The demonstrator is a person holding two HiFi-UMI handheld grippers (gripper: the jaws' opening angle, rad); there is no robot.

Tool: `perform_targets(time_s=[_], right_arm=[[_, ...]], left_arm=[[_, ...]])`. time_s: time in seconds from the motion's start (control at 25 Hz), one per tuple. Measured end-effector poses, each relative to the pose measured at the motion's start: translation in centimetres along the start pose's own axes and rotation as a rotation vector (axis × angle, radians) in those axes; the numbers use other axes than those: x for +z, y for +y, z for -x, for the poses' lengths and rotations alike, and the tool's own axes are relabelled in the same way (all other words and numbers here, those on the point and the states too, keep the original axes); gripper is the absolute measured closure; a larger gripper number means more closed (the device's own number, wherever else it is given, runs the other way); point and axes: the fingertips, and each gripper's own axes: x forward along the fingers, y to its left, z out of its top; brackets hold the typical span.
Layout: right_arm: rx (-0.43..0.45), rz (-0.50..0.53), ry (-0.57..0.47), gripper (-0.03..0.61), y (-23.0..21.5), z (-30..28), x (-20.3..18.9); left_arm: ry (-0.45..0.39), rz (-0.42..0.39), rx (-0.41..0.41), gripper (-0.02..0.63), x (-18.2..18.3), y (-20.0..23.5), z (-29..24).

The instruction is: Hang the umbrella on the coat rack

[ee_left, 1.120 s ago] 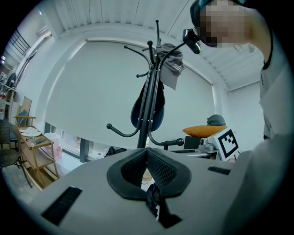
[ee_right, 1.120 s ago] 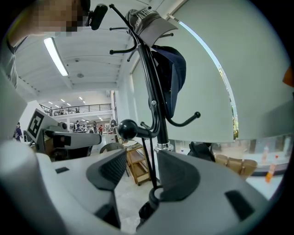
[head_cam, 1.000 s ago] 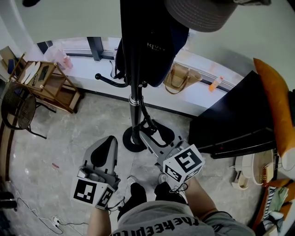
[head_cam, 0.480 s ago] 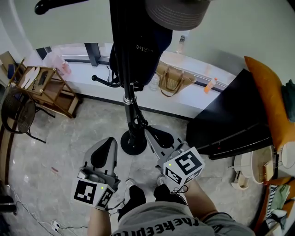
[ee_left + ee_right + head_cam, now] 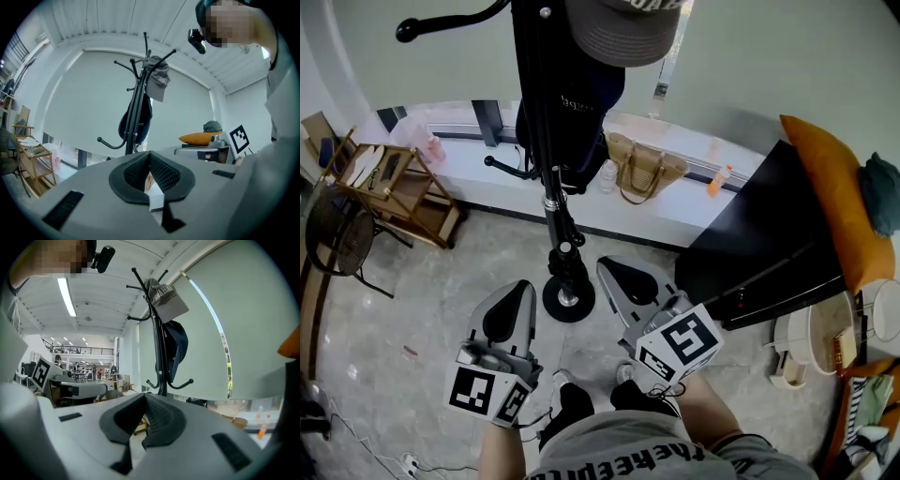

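Observation:
The black coat rack [image 5: 565, 272] stands on its round foot just ahead of me. A long black umbrella [image 5: 549, 141] seems to hang close along the pole, and I can hardly tell the two apart. A grey cap [image 5: 614, 28] and a dark blue bag [image 5: 586, 112] hang on the upper hooks. My right gripper [image 5: 605, 265] is to the right of the foot, apart from it. Its jaws have just been closing and stand shut with nothing between them [image 5: 146, 397]. My left gripper [image 5: 517, 286] is left of the foot, shut and empty [image 5: 150, 154].
A wooden shelf stand [image 5: 394, 178] and a round chair [image 5: 337, 239] are at the left. A straw handbag [image 5: 642, 169] sits on the window ledge. A black cabinet [image 5: 769, 244] with an orange cushion [image 5: 825, 197] fills the right. My shoes [image 5: 572, 398] are below.
My right gripper has come away from the rack's foot and its jaws have closed on nothing. Both grippers have risen a little. The head view has tilted up the rack.

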Motion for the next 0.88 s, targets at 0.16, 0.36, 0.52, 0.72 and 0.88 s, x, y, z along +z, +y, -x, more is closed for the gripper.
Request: perform_targets(time_s=[0.16,0.36,0.52,0.72,0.88], right_arm=[[-0.008,0.018,-0.042,0.568,0.1,1.6,2.0],[-0.009,0.029,-0.064,0.568,0.2,3.4,2.8],[-0.019,0.016,-0.049,0.568,-0.1,4.0,2.1],[-0.028,0.015,-0.059,0.568,-0.4,4.5,2.3],[-0.036,0.015,-0.061,0.568,-0.5,4.6,2.5]], left_arm=[[-0.02,-0.013,0.0,0.598,0.9,-0.9,0.4],[-0.032,-0.025,0.0,0.598,1.4,-1.9,0.8],[-0.022,-0.027,0.001,0.598,1.2,-2.3,0.8],[-0.021,-0.029,0.0,0.598,1.2,-2.7,0.8],[-0.027,-0.032,-0.002,0.598,1.4,-2.8,0.8]])
